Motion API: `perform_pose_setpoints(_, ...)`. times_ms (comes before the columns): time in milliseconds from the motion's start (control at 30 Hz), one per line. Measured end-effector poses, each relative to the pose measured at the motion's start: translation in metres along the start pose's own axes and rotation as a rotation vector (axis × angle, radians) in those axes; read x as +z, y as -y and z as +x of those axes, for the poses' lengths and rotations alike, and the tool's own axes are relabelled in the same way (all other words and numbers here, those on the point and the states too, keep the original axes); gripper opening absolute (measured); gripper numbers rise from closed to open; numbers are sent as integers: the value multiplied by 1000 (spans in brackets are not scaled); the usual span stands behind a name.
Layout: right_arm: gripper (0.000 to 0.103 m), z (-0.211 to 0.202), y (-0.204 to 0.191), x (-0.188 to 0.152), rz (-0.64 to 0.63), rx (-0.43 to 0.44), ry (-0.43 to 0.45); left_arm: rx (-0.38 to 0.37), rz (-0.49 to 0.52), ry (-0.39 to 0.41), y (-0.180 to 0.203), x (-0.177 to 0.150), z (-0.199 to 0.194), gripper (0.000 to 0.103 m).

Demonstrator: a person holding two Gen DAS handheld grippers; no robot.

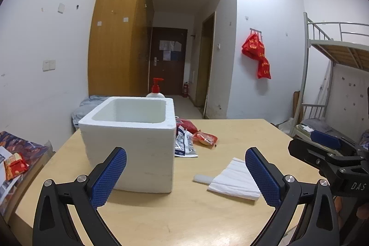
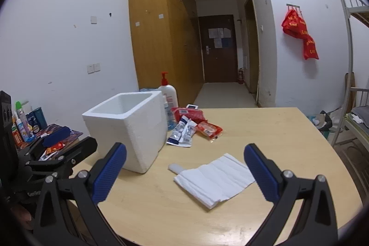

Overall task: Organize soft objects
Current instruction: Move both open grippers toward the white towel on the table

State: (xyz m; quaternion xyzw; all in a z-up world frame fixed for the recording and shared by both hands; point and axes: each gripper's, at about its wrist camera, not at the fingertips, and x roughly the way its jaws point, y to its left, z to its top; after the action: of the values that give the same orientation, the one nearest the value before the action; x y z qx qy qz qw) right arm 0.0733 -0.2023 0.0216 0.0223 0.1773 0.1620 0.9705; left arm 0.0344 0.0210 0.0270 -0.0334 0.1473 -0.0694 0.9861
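While both grippers hang released over the tabletop (image 2: 276, 130), the folded white cloth (image 2: 214, 179) lies centre-low in frame, just ahead of the right gripper (image 2: 184, 167), nearer it than the left gripper (image 1: 185, 173); its long axis runs diagonally; foam box (image 2: 129, 126) sits left.

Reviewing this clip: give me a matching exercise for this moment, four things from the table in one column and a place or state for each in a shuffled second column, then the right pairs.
Things
1. white foam box
2. folded white tissue
3. pump bottle
4. red snack packet

Places or states
A. stands behind the box, red pump on top
B. lies flat at the table's near side, between the right gripper's open fingers in its view
C. open at the top, nothing seen inside
D. lies among the packets to the right of the box

Pairs: 1-C, 2-B, 3-A, 4-D
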Motion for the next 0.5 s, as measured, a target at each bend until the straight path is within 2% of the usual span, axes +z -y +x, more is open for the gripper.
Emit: perform_pose_setpoints(500,103,6,36,-4,57,-86,-48,-67,19,-52,16,-4,32,103)
